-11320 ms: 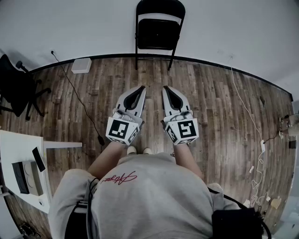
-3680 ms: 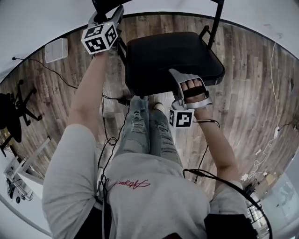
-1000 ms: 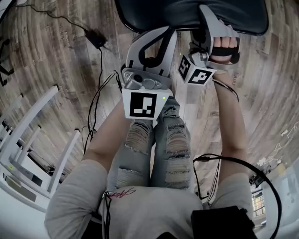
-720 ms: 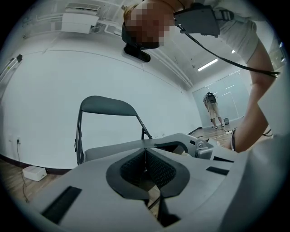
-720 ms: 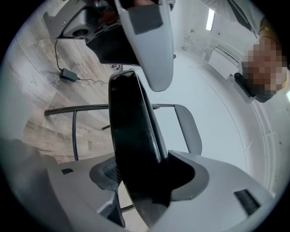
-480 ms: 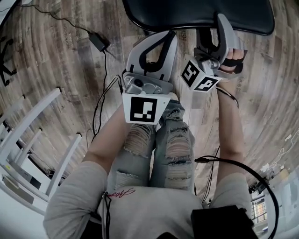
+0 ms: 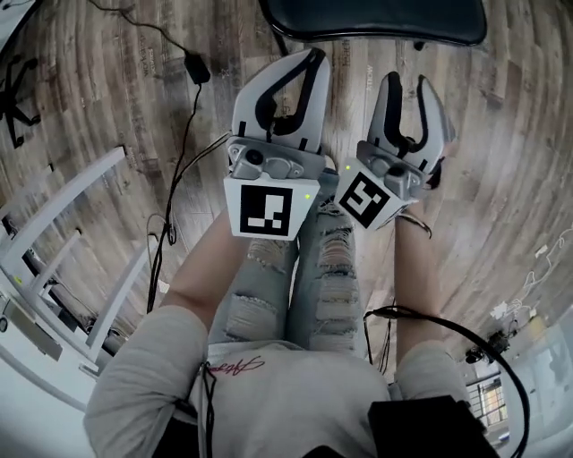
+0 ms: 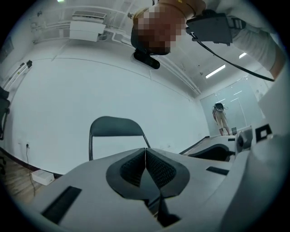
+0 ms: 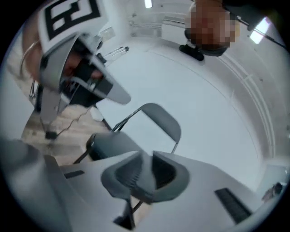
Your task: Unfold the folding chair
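Chair (image 7: 376, 18) stands unfolded, seat down. Left gripper (image 7: 312, 61) jaws fully together, empty. Right gripper (image 7: 405, 85) jaws partly apart, just been closing, nothing between them.

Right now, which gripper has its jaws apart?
The right gripper: a gap shows between its jaws, which have just been closing with nothing between them. The left gripper has its jaws together.

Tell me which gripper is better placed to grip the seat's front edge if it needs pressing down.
Right, probably. The right gripper faces the middle of the seat with jaws apart and empty, though they have just been closing. The left gripper is shut and sits toward the seat's left end.
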Motion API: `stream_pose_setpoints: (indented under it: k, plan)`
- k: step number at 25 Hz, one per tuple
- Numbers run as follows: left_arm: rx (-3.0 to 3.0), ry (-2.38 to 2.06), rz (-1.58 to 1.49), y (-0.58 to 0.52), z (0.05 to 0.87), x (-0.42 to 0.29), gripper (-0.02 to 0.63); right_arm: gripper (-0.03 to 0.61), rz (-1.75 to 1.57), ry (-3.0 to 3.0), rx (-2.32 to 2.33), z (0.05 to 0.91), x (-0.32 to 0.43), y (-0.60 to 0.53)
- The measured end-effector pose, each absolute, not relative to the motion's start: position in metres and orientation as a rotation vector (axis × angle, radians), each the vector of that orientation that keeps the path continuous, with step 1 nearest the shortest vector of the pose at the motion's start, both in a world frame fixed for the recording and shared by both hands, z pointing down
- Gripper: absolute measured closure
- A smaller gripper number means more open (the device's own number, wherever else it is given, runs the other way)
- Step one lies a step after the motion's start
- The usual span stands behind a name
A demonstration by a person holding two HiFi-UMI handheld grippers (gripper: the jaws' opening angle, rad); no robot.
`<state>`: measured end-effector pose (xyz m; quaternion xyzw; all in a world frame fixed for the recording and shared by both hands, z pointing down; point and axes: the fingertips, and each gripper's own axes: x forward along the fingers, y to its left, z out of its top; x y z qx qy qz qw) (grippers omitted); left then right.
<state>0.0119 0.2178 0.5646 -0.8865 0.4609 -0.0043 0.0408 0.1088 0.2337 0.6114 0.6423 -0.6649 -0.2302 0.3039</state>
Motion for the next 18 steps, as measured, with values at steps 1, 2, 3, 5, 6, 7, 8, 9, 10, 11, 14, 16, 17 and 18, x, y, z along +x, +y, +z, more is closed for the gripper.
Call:
stream_pose_setpoints:
  k: [1,2,3,5,6,7,8,9,10,11,14,16,17,18]
  plan:
    - [-2.722,1.423,0.007,0.221,0.540,0.013,0.597,0.561,-0.594,-1.802,1.742,0.576,0.102,0.240]
    - [-2.729,1.436,0.027,0.223,0.514,0.014,0.597,0.561,-0.572,-1.833,1.778,0.541,0.097,0.245]
    - [-2.735,1.449,0.047,0.225,0.488,0.014,0.597,0.561,-0.539,-1.858,1.809,0.508,0.094,0.249]
    - [-2.745,1.459,0.089,0.226,0.434,0.015,0.597,0.561,-0.435,-1.929,1.866,0.446,0.092,0.252]
    - [-2.749,1.455,0.112,0.227,0.407,0.015,0.597,0.561,-0.366,-1.998,1.892,0.416,0.091,0.252]
    - [-2.752,1.447,0.134,0.229,0.380,0.016,0.597,0.561,-0.289,-2.084,1.923,0.387,0.090,0.254]
    - [-2.755,1.436,0.153,0.231,0.353,0.016,0.597,0.561,-0.217,-2.165,1.960,0.358,0.090,0.256]
    - [-2.760,1.421,0.169,0.236,0.328,0.015,0.597,0.561,-0.167,-2.220,1.991,0.329,0.091,0.260]
    - [-2.768,1.405,0.184,0.242,0.304,0.015,0.597,0.561,-0.146,-2.243,2.006,0.304,0.091,0.266]
    - [-2.780,1.391,0.193,0.250,0.283,0.013,0.597,0.561,-0.156,-2.239,2.003,0.282,0.091,0.272]
    - [-2.822,1.367,0.165,0.270,0.242,0.007,0.597,0.561,-0.273,-2.171,1.936,0.235,0.086,0.292]
    - [-2.820,1.345,0.176,0.276,0.219,0.002,0.597,0.561,-0.292,-2.185,1.926,0.212,0.081,0.297]
    - [-2.811,1.335,0.191,0.277,0.207,0.002,0.597,0.561,-0.273,-2.223,1.936,0.202,0.079,0.298]
    - [-2.801,1.326,0.217,0.278,0.196,0.001,0.597,0.561,-0.243,-2.275,1.951,0.194,0.077,0.297]
